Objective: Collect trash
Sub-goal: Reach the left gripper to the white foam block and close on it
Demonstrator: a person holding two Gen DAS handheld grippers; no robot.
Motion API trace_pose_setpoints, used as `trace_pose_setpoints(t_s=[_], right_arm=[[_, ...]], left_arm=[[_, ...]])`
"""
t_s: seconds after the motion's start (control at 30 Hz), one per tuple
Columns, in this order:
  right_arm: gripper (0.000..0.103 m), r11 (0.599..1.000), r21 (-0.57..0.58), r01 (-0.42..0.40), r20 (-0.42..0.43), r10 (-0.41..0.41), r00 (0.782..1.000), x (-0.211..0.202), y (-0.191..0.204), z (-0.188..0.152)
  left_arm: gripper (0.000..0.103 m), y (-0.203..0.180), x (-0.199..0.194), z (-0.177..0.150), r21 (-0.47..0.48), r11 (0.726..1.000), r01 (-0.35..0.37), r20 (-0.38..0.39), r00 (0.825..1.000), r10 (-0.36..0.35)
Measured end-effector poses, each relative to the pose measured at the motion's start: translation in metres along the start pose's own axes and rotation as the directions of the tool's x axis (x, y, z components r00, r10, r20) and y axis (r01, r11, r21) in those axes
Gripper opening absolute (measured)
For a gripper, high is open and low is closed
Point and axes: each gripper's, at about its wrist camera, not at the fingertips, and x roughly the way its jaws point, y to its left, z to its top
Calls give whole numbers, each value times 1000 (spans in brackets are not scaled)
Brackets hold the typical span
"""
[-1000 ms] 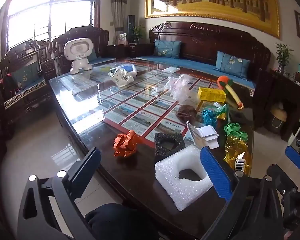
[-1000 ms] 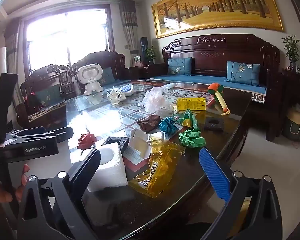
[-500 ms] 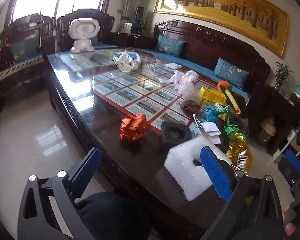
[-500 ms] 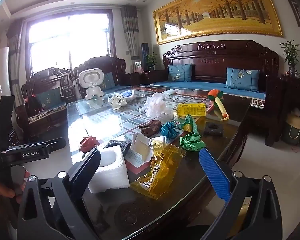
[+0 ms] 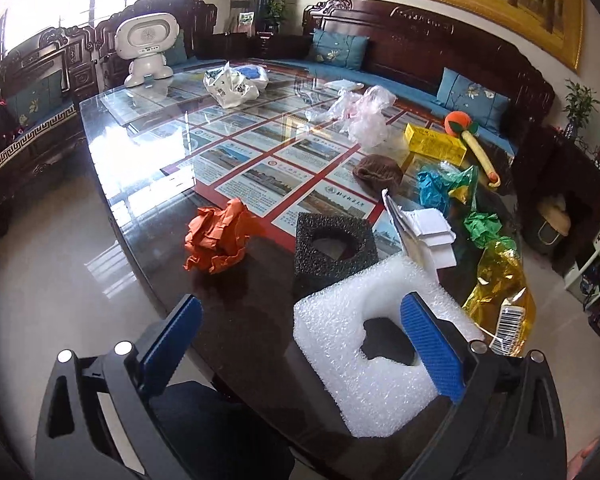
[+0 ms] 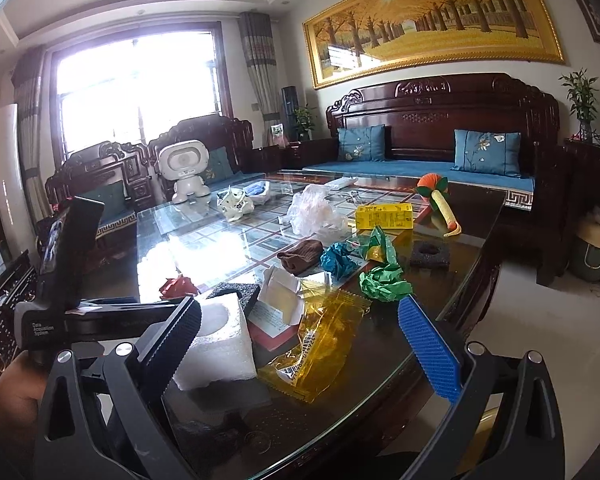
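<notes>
**Nothing Collected Yet: Both Grippers Poised Over a Littered Worktop**

Since a second ago the left gripper (image 5: 300, 332) has swung in over the near edge of the worktop (image 5: 148, 160) and tipped downward, so the white foam block (image 5: 352, 344) now fills the lower middle of its view; the right gripper (image 6: 300, 344) has barely shifted, only rising a little. Both sets of jaws stand wide apart and hold nothing.

As far as the pictures show, the task has hardly begun. All the trash lies loose on the glass top: the white foam block at the near edge with the left gripper's right-hand pad over its corner, a black foam square (image 5: 334, 246) just behind it, and a crumpled orange paper (image 5: 220, 240) off to its left. A folded white paper (image 5: 428, 232), a yellow cellophane wrapper (image 6: 320, 340), green paper wads (image 6: 384, 280), a teal wad (image 6: 338, 258), a brown cloth (image 6: 300, 254), a clear plastic bag (image 6: 314, 210) and a yellow box (image 6: 384, 216) spread farther along. No bin or bag for the trash can be made out on the worktop, so where the pieces should go is unclear.

Judging by its position, the white foam block looks like the first pick for the left gripper, with everything else left to gather.
</notes>
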Motion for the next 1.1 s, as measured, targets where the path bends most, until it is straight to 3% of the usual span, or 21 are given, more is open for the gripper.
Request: trace_pose_setpoints(t_s=[0.13, 0.77, 0.83, 0.97, 1.1], right_arm=[[95, 1000, 14, -3, -11, 4, 1000, 6, -5, -1], [95, 999, 20, -33, -31, 34, 999, 10, -1, -8], [95, 999, 15, -30, -34, 31, 999, 10, -1, -9], [95, 1000, 7, -22, -43, 22, 999, 13, -2, -9], [95, 1000, 20, -22, -54, 23, 998, 19, -4, -10]], left_arm=[[99, 1, 16, -5, 3, 1000, -6, -46, 999, 6], [100, 7, 8, -16, 8, 1000, 8, -13, 1000, -8], [96, 8, 6, -18, 10, 1000, 28, -3, 1000, -28], [58, 0, 0, -21, 54, 992, 118, 11, 993, -119], [57, -2, 0, -21, 61, 988, 141, 15, 990, -142]])
